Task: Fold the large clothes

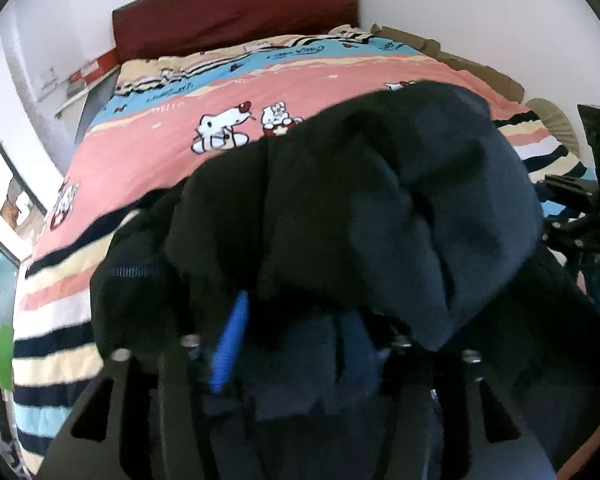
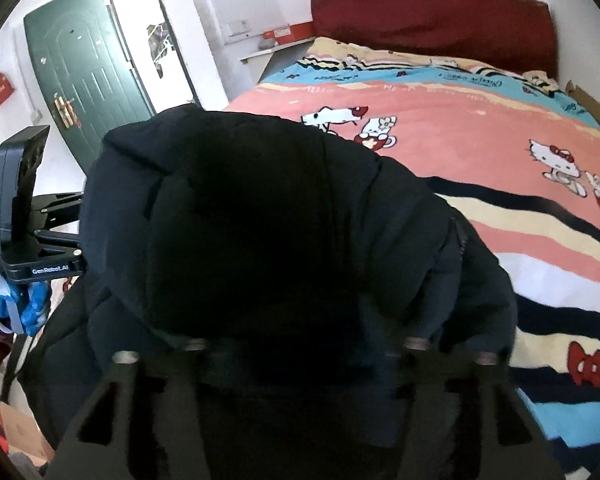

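The bulky, soft dark jacket (image 2: 260, 220), heaped at the bed's (image 2: 480, 152) near edge, looks weighty and slumps between both grippers' parted jaws; grasp its hem corners.

Your jacket (image 1: 380, 208) lies bunched on the near end of the bed (image 1: 148, 168), right in front of both grippers and draped over their fingers, with the quilt (image 2: 480, 152) spread beyond it up to the headboard (image 2: 432, 20) against the far wall. In the right wrist view your left gripper (image 2: 24, 216) sits just left of the jacket, and a door (image 2: 80, 76) stands behind it, left of the bed. In the left wrist view your right gripper (image 1: 592, 216) sits at the jacket's right edge.
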### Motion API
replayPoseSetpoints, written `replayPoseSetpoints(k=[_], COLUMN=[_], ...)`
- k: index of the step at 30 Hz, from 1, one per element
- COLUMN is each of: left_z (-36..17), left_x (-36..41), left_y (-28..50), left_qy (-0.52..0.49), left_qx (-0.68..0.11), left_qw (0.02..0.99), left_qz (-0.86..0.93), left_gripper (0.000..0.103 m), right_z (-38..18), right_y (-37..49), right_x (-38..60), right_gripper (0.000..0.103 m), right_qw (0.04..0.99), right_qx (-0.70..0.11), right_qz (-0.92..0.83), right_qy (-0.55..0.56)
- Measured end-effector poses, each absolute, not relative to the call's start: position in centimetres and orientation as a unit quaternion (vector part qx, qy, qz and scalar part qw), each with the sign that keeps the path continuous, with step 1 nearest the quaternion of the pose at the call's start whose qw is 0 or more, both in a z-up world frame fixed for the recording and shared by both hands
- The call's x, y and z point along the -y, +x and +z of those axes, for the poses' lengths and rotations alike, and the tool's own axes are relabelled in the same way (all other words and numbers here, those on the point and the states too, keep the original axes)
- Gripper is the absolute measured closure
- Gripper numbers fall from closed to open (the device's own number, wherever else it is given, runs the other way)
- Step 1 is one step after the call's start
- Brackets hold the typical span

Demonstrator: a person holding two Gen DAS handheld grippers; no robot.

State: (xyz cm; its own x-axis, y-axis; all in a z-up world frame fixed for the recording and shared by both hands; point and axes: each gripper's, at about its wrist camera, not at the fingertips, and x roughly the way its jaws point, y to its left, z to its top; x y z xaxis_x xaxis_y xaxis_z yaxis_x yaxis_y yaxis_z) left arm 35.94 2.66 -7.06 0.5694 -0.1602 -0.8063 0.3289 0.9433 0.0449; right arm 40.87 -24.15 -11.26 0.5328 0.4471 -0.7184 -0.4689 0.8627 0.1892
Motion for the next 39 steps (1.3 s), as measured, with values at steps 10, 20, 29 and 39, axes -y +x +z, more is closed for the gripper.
replayPoseSetpoints(k=[10,20,29,39], left_z=[-1.2,-0.2,-7.9,-11.5], left_x=[-6.4,-4.1,-1.6,-1.2], left_y=[35.7,48.5,41.1,32.6], left_qy=[0.047,-0.026,0.006,-0.014], left_qx=[-0.408,-0.405,-0.454,-0.464], left_qw=[0.902,0.905,0.876,0.866], left_qz=[-0.132,-0.128,-0.165,-0.185], left_gripper=[0.049,0.049,0.049,0.049], right_z=[-6.5,-3.0,-10.4,-15.9], right_y=[39.6,50.2,46.2,35.8], right_x=[26.9,23.3,18.2,15.9], right_gripper=[0.027,0.026,0.030,0.029], right_qw=[0.887,0.907,0.848,0.828], right_qx=[-0.384,-0.355,-0.449,-0.472], right_qz=[0.257,0.217,0.281,0.290], right_qy=[-0.001,0.070,0.011,-0.081])
